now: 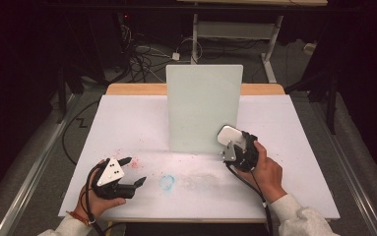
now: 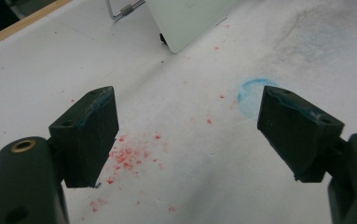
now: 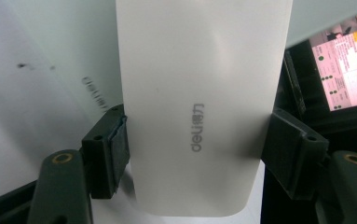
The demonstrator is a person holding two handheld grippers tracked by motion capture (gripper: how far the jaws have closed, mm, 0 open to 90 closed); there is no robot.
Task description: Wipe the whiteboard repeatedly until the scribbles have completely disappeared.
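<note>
The right gripper (image 1: 231,142) clamps a white eraser (image 3: 199,107) — printed "deli" — against the whiteboard (image 1: 203,105) (at its 5 o'clock corner). The left gripper (image 1: 133,170) gapes wide, empty, over the table (image 1: 127,123).

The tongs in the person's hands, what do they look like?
Both tongs are black with two blocky jaws and brass-ringed screw holes. The left tongs carry a grey three-cornered plate dotted with holes, and the right tongs trail a black cable. Blue smears mark the left pads. The person wears light grey sleeves and a red wristband.
</note>
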